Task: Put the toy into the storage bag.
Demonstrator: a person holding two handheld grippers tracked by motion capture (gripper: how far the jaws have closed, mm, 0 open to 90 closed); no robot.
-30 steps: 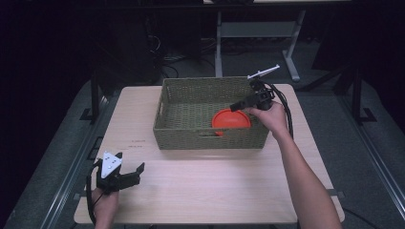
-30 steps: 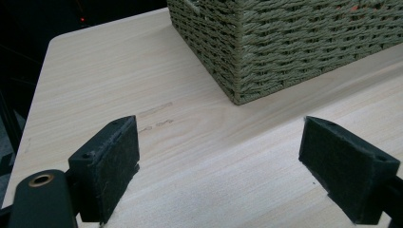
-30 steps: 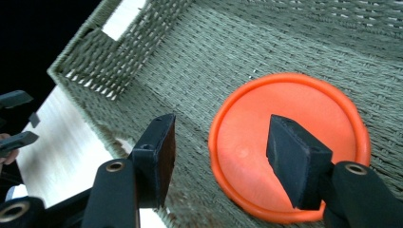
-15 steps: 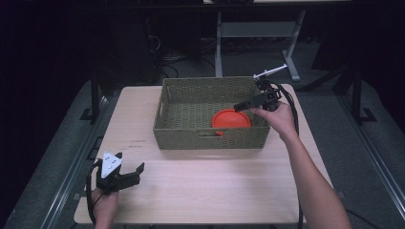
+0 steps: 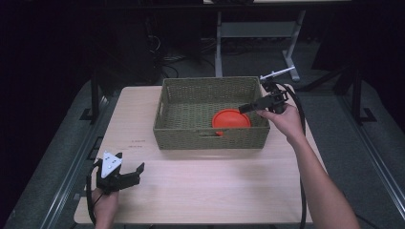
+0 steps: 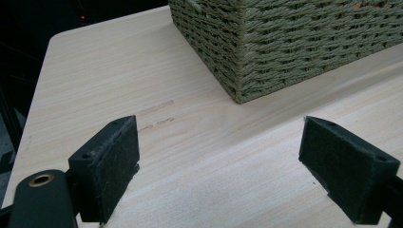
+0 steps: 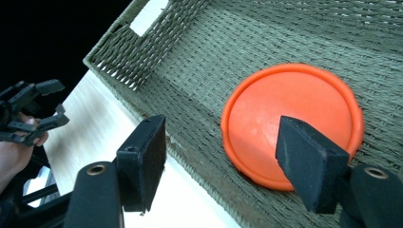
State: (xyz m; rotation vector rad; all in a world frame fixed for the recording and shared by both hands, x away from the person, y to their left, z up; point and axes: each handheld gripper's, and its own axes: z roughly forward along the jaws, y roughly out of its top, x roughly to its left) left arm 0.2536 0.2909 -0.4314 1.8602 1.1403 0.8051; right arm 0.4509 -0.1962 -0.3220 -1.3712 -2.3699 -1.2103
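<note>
Table [image 5: 210, 191] first, pale wood grain, running wide across the high view, and on its far half sits the woven basket [image 5: 210, 138], olive-green, rectangular, with a cut-out handle in the near wall. From the table's centre the basket lies at about twelve o'clock. Down inside it, flat on the woven floor at roughly four o'clock from the basket's centre, close to the near wall and right end, there's the orange disc [image 5: 231, 118], round, with a raised rim, lying free with nothing pressing on it.

Over to the right gripper [image 5: 249, 108]: it's up above the basket's right end, at about two o'clock from the table's centre, jaws pointing in over the rim toward nine o'clock. Those jaws have just been opening, and now they stand wide apart with nothing between the pads; in the right gripper view the disc [image 7: 290, 121] lies beyond them, one pad overlapping its edge in the picture but clear of it.

And the left gripper [image 5: 130, 174] sits low at the table's near-left corner, around seven o'clock, held in the person's hand, well apart from the basket. In the left gripper view its pads [image 6: 113, 164] are spread wide over bare wood, holding nothing, the basket's corner [image 6: 285, 42] up ahead.
</note>
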